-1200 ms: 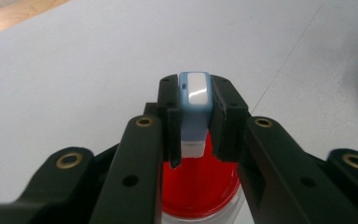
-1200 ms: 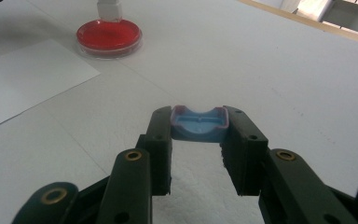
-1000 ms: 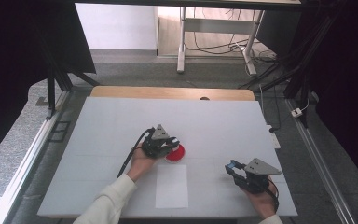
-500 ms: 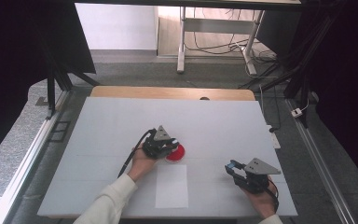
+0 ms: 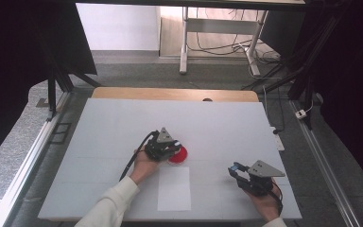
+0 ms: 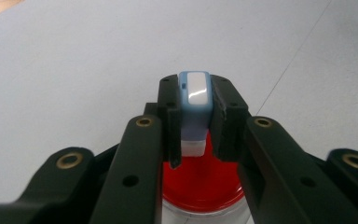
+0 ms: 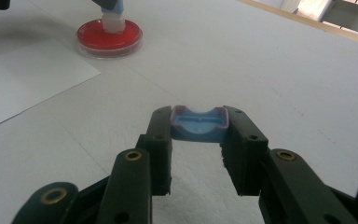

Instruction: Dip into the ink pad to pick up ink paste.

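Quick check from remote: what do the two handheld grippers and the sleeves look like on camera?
Both grippers, left gripper and right gripper, are black with two slotted jaws, brass-coloured rivets at the linkages and a grey three-cornered plate on top. A black cable trails from the left one. The sleeve is white.

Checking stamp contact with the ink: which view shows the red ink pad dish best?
The left gripper view: the red dish sits right under the jaws, with the blue stamp's white base over it. The right gripper view shows the whole dish, but farther off. In the high view it is a small red spot, half hidden by the left gripper.
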Tool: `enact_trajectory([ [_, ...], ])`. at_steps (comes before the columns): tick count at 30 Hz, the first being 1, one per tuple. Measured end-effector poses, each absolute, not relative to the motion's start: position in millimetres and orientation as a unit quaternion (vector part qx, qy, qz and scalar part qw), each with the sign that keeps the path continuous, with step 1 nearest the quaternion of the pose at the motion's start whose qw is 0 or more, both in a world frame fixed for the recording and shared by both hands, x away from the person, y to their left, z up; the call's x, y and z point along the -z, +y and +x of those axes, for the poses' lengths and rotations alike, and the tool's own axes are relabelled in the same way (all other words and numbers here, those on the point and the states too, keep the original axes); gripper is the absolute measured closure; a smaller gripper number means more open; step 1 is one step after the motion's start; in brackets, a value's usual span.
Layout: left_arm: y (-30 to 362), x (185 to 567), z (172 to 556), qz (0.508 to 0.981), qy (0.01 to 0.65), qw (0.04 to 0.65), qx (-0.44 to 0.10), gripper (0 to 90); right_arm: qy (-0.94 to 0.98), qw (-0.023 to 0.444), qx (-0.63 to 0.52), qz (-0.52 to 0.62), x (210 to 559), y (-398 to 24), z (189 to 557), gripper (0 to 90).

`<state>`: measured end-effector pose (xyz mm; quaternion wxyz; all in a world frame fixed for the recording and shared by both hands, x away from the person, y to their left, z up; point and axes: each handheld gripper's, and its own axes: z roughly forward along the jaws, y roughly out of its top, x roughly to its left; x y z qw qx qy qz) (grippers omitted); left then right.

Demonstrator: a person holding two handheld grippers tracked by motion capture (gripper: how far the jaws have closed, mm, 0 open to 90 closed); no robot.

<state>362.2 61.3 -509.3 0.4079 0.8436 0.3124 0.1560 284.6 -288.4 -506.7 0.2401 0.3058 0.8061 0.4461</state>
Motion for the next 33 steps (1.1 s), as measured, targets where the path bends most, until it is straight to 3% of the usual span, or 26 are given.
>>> enact_trajectory([
  [33,54.4,508.9,359.6,0.854,0.308,0.383,-0.17,75.7,0.803,0.244,-0.449,0.308,505.7,-287.6,282.3,63.8],
])
